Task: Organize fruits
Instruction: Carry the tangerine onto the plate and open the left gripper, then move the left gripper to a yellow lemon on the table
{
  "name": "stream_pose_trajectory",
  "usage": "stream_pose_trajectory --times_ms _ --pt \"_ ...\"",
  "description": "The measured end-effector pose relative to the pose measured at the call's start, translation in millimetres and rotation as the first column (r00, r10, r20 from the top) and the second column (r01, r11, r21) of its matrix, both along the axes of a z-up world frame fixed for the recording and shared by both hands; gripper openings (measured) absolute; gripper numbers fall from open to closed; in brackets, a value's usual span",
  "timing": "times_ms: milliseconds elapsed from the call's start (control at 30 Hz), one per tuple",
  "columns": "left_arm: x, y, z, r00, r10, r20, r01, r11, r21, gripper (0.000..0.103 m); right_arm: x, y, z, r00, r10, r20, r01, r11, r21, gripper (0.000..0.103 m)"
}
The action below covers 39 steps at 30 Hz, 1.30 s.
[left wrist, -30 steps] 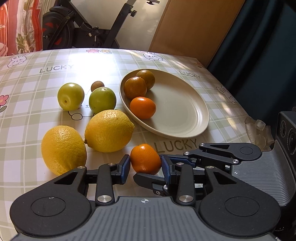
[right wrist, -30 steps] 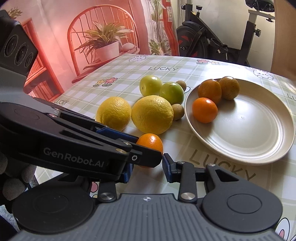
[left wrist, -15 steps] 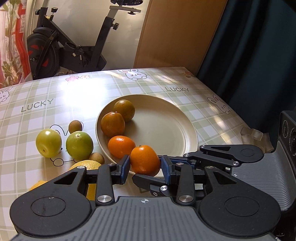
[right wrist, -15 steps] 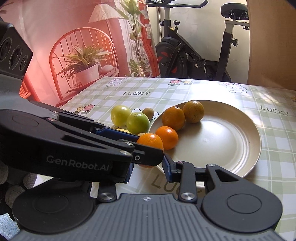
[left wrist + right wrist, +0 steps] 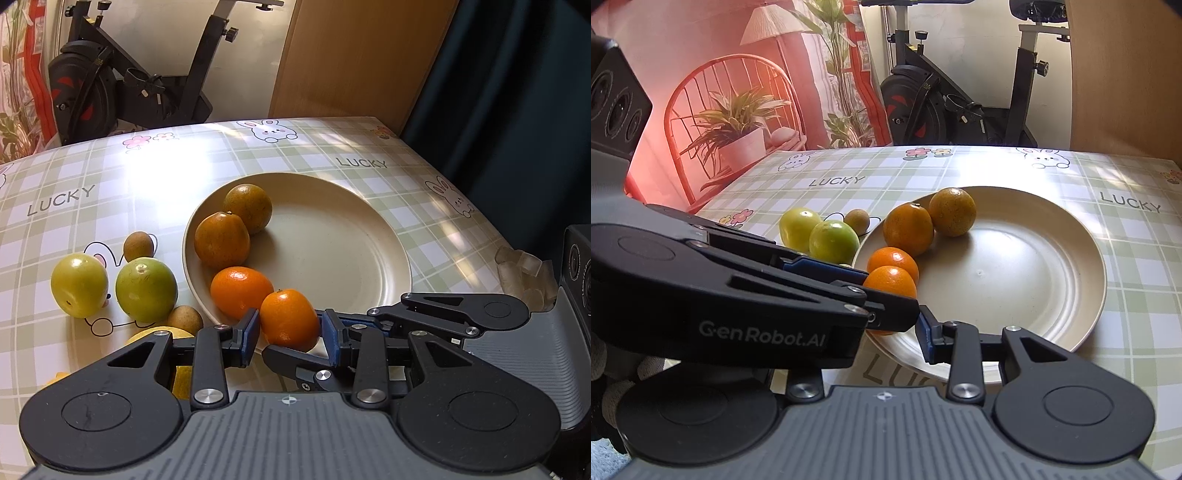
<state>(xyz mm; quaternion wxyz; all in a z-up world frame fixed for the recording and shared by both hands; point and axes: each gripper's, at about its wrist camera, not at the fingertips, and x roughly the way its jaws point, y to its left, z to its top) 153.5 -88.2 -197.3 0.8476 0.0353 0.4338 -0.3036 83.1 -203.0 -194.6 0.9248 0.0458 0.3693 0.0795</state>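
The left gripper (image 5: 289,329) is clamping a small orange (image 5: 289,319) between its blue pads, holding it just over the near rim of the cream plate (image 5: 343,240), beside another bright orange (image 5: 241,292) already lying there. Two duller oranges (image 5: 221,240) are sitting further back on the plate. The right gripper (image 5: 897,325) is nearly closed with nothing visibly in it, though its left finger is hidden behind the other tool, so I'm hedging there. The two grippers are crowding each other at the rim, and a bump could be knocking the fruit loose. Released this close to the edge, the orange may be rolling off toward the green fruits (image 5: 145,290) on the tablecloth (image 5: 110,177), or nudging its neighbour.
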Motion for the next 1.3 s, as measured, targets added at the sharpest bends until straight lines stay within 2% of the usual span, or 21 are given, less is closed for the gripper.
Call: stream_pose_trajectory --times_ms 667,1067,1300 --pt "-2.5 10.3 1.4 0.998 0.063 -0.004 -0.063 0.998 -0.026 0.04 -3.1 0.3 -1.3 1.0 -0.02 0.001 0.02 1.0 -0.001 0.041" --pt "-16.9 56.7 23.2 0.991 0.133 0.015 -0.131 0.987 -0.093 0.04 -16.1 1.2 6.9 0.999 -0.035 0.022 0.035 0.999 -0.005 0.042" --pt "-19.0 95.1 42.9 0.977 0.207 0.042 -0.199 0.969 -0.147 0.04 -17.7 7.4 13.2 0.999 -0.018 0.037 0.018 1.0 -0.003 0.042"
